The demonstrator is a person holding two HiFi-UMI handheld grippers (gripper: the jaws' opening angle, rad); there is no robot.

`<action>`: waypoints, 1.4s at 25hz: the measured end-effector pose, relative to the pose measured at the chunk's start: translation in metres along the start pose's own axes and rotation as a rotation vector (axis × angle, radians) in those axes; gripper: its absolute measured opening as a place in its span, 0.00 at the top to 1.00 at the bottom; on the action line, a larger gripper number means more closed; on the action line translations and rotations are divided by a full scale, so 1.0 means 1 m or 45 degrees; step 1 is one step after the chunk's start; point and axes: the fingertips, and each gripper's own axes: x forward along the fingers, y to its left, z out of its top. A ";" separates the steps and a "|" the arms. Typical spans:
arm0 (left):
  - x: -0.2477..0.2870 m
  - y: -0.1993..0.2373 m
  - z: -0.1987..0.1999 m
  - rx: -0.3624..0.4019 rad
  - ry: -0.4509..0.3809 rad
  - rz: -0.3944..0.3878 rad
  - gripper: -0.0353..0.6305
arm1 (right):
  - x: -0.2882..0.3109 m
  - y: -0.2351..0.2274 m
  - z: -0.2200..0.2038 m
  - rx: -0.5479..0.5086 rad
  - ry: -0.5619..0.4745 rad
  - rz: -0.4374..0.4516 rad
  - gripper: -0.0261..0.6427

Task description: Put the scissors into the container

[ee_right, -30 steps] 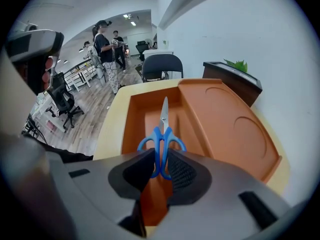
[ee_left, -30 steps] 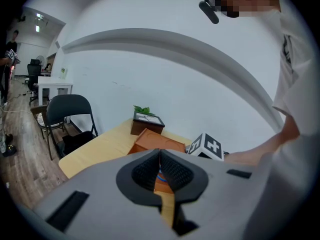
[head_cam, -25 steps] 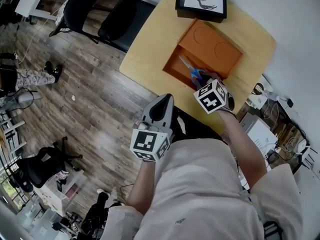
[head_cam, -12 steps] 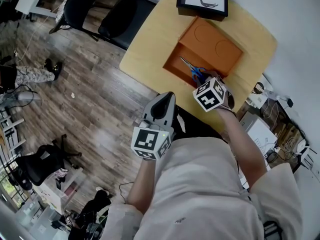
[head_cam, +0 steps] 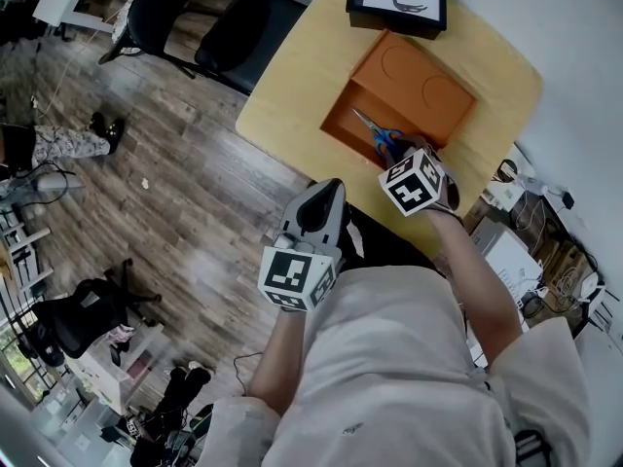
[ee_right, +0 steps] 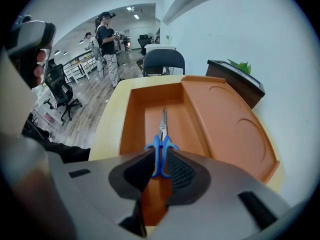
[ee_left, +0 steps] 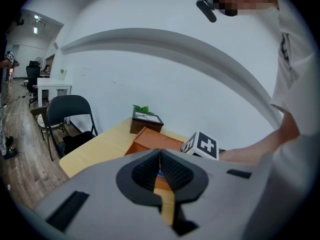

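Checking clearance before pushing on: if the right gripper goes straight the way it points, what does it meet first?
The right gripper, jaws shut on the scissors, points along the orange container's open compartment. The blade tips would probably meet its floor or far wall first; depth is unclear.

The floor is made of long grey-brown wooden boards [head_cam: 195, 202]. A pale yellow wooden table with round corners [head_cam: 292, 76] stands close to a plain white wall [ee_left: 150, 79]. A black folding chair with thin metal legs [head_cam: 214, 27] is just beside the table. Farther off, a black office chair on wheels [head_cam: 73, 324] stands near a low white shelf [head_cam: 112, 373]. A tangle of wires and small boxes [head_cam: 531, 193] lies by the table's other side. A small white desk [ee_left: 52, 89] stands behind the folding chair. The room is long, with bright white lamps in the ceiling [ee_right: 134, 10].
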 end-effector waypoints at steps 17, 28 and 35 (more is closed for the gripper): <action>-0.017 -0.002 0.001 0.066 0.019 -0.119 0.94 | -0.051 -0.002 0.004 0.204 -0.237 -0.101 0.90; -0.055 0.011 0.020 0.193 0.014 -0.291 0.94 | -0.112 0.028 0.009 0.400 -0.338 -0.285 0.92; -0.084 0.021 0.020 0.238 0.021 -0.371 0.94 | -0.153 0.056 0.013 0.529 -0.440 -0.417 0.94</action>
